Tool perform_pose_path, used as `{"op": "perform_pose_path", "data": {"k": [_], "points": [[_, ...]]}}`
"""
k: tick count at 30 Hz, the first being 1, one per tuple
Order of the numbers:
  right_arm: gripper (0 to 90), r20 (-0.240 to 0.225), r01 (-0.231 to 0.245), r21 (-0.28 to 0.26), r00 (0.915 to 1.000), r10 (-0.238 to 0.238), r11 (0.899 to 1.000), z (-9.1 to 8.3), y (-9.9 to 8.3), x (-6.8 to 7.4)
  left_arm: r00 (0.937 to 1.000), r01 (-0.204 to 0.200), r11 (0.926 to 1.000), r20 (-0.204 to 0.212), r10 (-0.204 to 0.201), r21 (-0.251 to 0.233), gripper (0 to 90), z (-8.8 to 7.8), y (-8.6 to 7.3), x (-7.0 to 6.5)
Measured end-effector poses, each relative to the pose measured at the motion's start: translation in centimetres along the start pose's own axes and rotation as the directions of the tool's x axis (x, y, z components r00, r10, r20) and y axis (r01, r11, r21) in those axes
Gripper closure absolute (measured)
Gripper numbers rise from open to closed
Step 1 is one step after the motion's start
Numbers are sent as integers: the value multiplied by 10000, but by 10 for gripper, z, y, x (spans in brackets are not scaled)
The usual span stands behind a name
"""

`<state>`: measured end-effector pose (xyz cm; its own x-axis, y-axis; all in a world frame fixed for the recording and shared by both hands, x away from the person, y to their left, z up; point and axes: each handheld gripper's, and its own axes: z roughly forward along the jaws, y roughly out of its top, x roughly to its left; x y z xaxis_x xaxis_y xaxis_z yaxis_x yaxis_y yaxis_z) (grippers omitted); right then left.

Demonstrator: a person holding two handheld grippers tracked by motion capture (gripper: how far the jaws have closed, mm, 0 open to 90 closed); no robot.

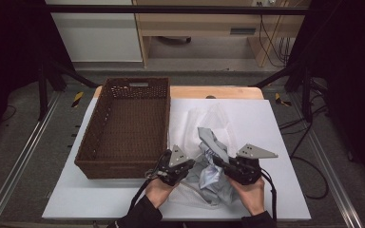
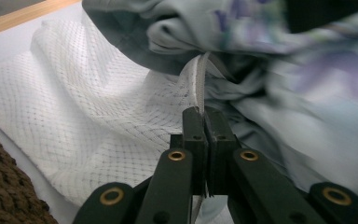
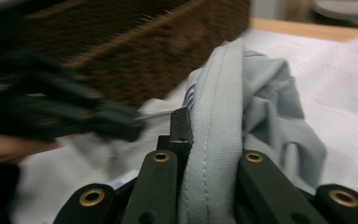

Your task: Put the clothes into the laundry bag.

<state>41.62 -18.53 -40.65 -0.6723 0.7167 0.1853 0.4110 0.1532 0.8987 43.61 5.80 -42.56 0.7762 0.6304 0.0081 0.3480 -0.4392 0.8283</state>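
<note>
Right tool (image 3: 205,135) clamped on grey garment (image 3: 270,112)

Wicker basket (image 1: 123,128) close left of grippers.

in the right gripper view the other gripper (image 3: 51,116) is a dark smear and the wicker basket (image 3: 135,51) behind it is soft with blur. the grey garment (image 3: 219,154) covers one jaw, so the pinch itself is hidden, though the hem seems clamped.
</note>
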Motion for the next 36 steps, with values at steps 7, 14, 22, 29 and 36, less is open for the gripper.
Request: {"op": "perform_pose_path", "data": {"k": [7,14,22,29,36], "points": [[829,-1195,742,794,9907,-644,9941,16,-19,26,10000,41,9969,-25,-43,-788,881,-16,9,-3],[830,-118,572,2200,9984,-560,9738,53,-27,18,9994,-128,9926,304,166,-1208,882,-26,16,-11],[690,1146,393,2064,9914,-640,9777,77,-32,7,9988,-484,9972,65,488,-565,880,-12,6,-15],[393,905,794,1360,9916,-922,9875,35,-24,17,9989,-453,9978,-115,448,-485,879,-12,3,-11],[271,2067,759,286,9751,-802,9967,-2,-15,0,9991,-417,9984,-119,413,-372,879,-9,1,-11]]}}
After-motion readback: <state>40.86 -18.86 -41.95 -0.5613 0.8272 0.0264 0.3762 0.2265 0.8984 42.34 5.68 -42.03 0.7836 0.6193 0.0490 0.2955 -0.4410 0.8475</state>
